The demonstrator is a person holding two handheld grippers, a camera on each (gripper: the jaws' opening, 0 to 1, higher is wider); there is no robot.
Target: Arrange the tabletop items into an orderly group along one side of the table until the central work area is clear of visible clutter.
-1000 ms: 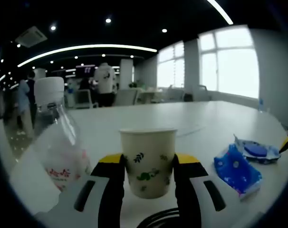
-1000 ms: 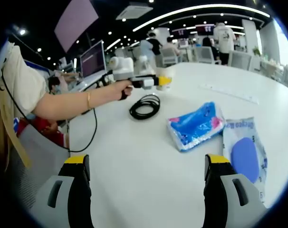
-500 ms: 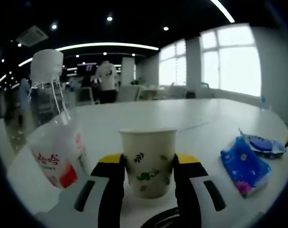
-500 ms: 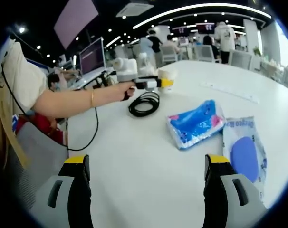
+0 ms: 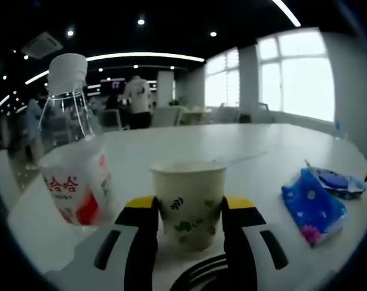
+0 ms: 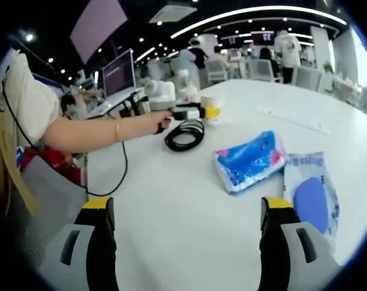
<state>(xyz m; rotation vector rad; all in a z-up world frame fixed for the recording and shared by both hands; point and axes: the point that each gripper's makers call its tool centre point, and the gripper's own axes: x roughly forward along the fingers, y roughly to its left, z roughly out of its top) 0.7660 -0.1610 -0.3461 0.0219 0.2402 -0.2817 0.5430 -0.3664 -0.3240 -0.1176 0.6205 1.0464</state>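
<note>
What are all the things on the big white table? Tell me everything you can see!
Paper cup with green leaf print: one, cream, between the left gripper's jaws.
Clear plastic water bottle with white cap: one, red-and-white label, beside the cup.
Blue tissue pack: one, mid-table.
Wet-wipe pack with blue round lid: one, white and blue, touching the tissue pack.
Coiled black cable: one, near the cup.
White table: one.
Left gripper: shut on the cup.
Right gripper: open, holding nothing.
</note>
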